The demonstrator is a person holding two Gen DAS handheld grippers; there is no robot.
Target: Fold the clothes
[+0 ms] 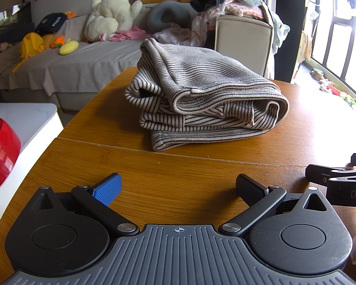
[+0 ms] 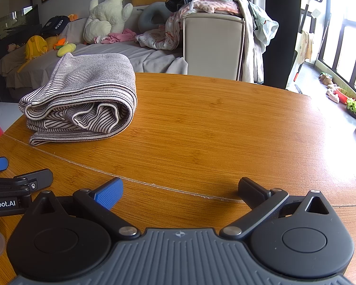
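The left gripper [image 1: 178,187] has its jaws spread wide and holds nothing; it hangs low over the bare wood near the front of the wooden table [image 1: 102,161]. The right gripper [image 2: 180,188] is the same, jaws wide apart and empty, and it sits just beside the left one, on its right. Both point toward the striped garment [image 1: 201,95], which lies on the table a little ahead, apart from both tools.

The garment is already a thick, layered bundle, with its rolled folds facing the grippers and a flat lower layer sticking out at the front left. I judge that this piece is nearly finished, and the step in hand is either a last tidy of it or a reach for the next piece. To do it well, each gripper should take only one hem edge, low and from the side, because a deep bite would catch several layers and pull the bundle open.

For room, the table surface to the right of the garment [image 2: 225,123] is free, up to the curved far edge. On the left the table edge is close, with a red bowl [image 1: 0,152] on a white counter [image 1: 28,121] just beyond it. More clothes are piled on a beige chair [image 2: 213,45] behind the table.
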